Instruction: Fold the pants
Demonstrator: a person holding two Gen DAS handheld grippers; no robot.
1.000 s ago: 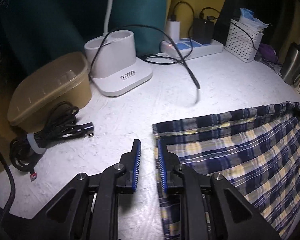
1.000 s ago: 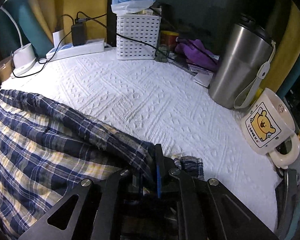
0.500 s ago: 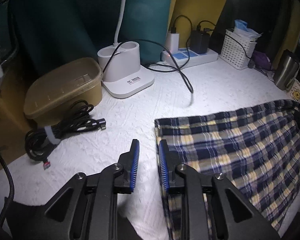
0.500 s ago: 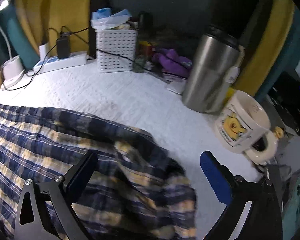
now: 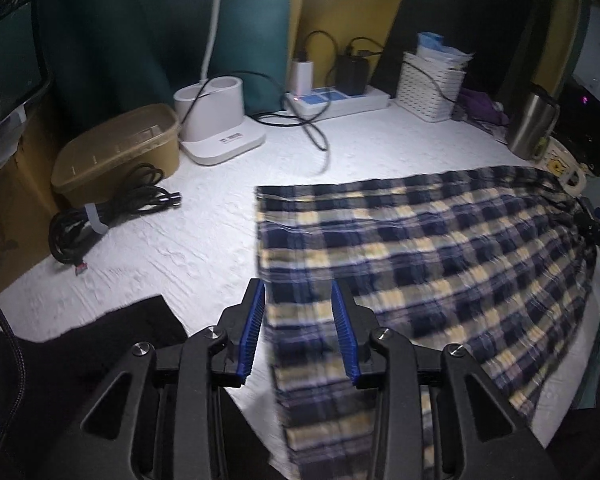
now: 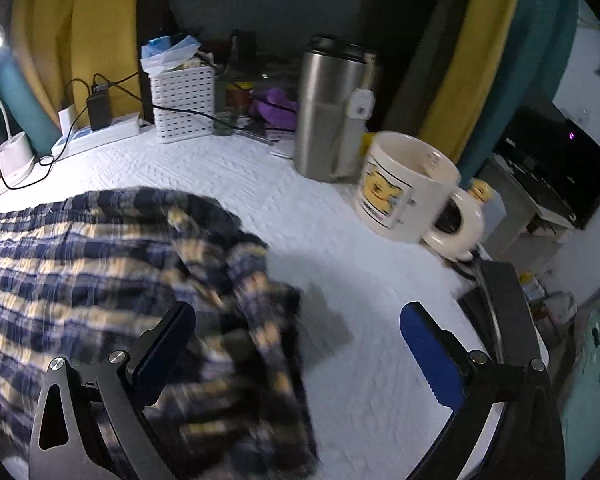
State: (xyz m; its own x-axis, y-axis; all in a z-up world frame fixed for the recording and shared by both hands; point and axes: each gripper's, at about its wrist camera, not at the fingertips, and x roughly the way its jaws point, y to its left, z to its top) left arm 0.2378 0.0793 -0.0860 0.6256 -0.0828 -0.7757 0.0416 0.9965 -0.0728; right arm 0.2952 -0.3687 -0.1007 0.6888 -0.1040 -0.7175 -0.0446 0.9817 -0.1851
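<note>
White textured tabletop here, yellow and teal curtains behind it, pretty dim lighting overall. Biggest thing on it is one pair of plaid pants, navy and pale yellow check, spread flat across the right half with one bunched-up end near the mug side.

Left claw hovers right over the near edge of the pants, jaws opening, cloth under the gap but the blue pads aren't pressing on it. Right claw has its jaws spread wide above the bunched end, nothing pinched.

Rest of the stuff, big to small-ish:
- one tan plastic tub, back left
- one steel tumbler, lid on
- one white perforated basket stuffed with packets
- one white lamp base with a small label on it, print too tiny to read
- one white power strip with two chargers plugged in, one white, one black
- one cream mug with a yellow cartoon bear on it, writing beside the bear is too blurred to make out
- one coil of black cable tied with a pale strap
- one black cloth at the near left edge
</note>
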